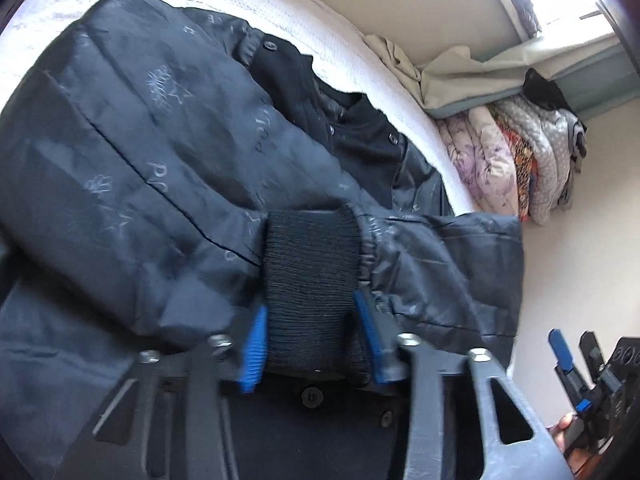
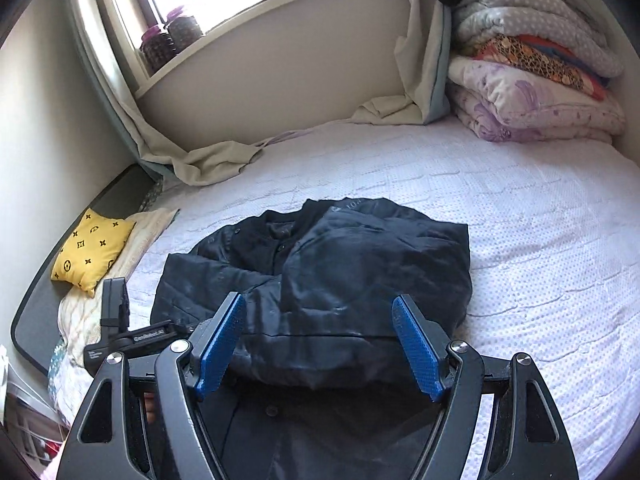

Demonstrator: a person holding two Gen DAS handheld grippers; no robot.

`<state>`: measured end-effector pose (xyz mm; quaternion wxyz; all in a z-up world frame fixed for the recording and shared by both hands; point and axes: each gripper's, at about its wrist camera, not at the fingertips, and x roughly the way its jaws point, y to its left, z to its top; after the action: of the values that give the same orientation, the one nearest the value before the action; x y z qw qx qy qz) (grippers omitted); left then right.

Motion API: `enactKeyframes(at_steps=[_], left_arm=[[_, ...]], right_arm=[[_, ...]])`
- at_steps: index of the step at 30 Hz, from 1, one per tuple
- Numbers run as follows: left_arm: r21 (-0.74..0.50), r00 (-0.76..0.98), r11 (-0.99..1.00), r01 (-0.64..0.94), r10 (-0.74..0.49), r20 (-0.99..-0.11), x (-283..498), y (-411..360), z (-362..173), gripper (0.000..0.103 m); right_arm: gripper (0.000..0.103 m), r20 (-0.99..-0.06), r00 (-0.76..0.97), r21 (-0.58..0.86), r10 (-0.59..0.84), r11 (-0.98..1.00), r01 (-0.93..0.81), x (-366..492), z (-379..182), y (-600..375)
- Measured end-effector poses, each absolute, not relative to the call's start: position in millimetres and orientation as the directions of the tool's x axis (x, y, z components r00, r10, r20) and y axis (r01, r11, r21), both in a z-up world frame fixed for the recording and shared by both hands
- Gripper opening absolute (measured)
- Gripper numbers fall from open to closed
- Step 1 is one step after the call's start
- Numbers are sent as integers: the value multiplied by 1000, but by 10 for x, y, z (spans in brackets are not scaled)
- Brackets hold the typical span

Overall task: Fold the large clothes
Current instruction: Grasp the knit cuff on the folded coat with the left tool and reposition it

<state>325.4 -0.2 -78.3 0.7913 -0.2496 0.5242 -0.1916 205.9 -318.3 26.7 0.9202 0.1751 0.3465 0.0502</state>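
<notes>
Black cuff (image 1: 314, 292): pinched between our left gripper (image 1: 312, 328) fingers.
Right gripper (image 2: 318, 344): ours, fingers spread, empty, jacket (image 2: 344, 272) ahead on bed (image 2: 520, 240).

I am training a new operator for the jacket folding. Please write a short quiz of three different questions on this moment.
1. True or false: the left gripper has its jaws closed on the knit cuff of the dark jacket.
2. Multiple choice: the right gripper is A) shut on the collar, B) open and holding nothing, C) shut on the yellow cushion.
3. Fill in: the stack of folded quilts lies at the far ____ corner of the bed in the right wrist view.

Key: 1 true; 2 B; 3 right.
</notes>
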Motion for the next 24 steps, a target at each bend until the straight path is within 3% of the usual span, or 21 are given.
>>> enactKeyframes(at_steps=[1, 4, 7, 14, 24], left_arm=[[-590, 379, 806, 53, -563, -735, 3260, -21, -797, 16], [-595, 386, 801, 70, -571, -724, 3259, -25, -771, 8], [-564, 434, 820, 96, -545, -718, 3227, 20, -557, 7], [-312, 623, 943, 114, -313, -717, 3081, 308, 85, 7], [-223, 608, 974, -41, -153, -779, 3182, 679, -214, 7]], right_arm=[[74, -622, 753, 359, 212, 933, 34, 2055, 259, -3191], [74, -634, 745, 364, 206, 930, 52, 2083, 213, -3231], [74, -637, 744, 371, 200, 926, 69, 2098, 198, -3266], [74, -637, 751, 366, 173, 926, 96, 2117, 203, -3326], [71, -693, 708, 315, 136, 940, 128, 2246, 28, -3299]])
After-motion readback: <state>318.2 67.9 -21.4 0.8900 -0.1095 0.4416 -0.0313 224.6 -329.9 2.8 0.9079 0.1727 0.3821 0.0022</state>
